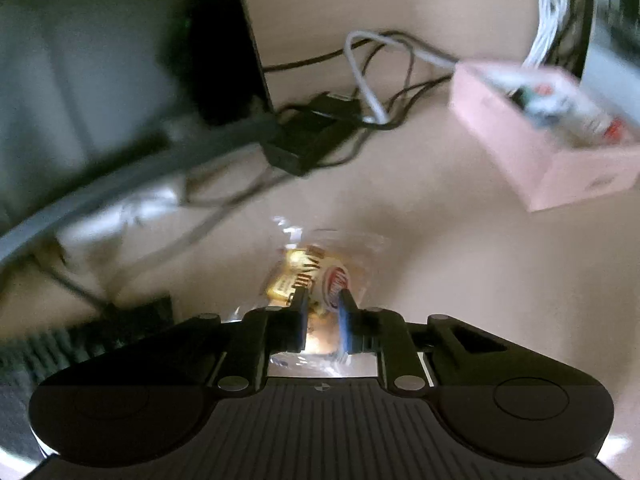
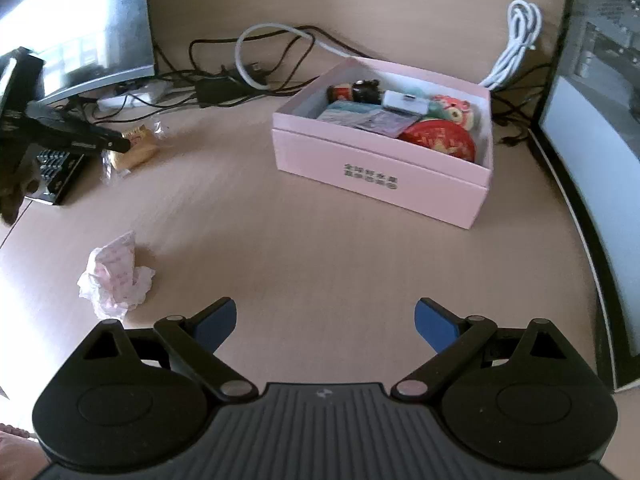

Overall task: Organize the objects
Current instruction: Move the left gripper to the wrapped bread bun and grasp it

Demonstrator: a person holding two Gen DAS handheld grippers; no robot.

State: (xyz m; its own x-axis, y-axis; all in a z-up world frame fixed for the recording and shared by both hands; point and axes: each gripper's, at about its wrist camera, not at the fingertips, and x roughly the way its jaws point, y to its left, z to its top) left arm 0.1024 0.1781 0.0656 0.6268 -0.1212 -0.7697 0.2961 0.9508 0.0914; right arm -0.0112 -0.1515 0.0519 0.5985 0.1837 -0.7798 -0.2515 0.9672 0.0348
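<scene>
A clear-wrapped snack packet (image 1: 308, 268) with a yellow pastry and a red-and-white label sits between the blue pads of my left gripper (image 1: 325, 296), which is shut on it just above the beige desk. The right wrist view shows that gripper (image 2: 118, 144) at the left edge, pinching the packet (image 2: 138, 148). A pink open box (image 2: 380, 176) holding a red round tin, cards and small toys stands at mid-right; it also appears blurred as the pink box (image 1: 520, 152). My right gripper (image 2: 324, 314) hangs open over bare desk, nothing between its fingers. A crumpled pink-and-white wrapper (image 2: 114, 276) lies to its left.
A tangle of black and white cables (image 2: 256, 68) and a black power brick (image 1: 304, 140) lie behind the box. Monitors stand at the left (image 2: 100, 32) and right (image 2: 592, 140). A black keyboard (image 2: 60, 172) sits at the left edge. A coiled white cable (image 2: 516, 40) hangs behind the box.
</scene>
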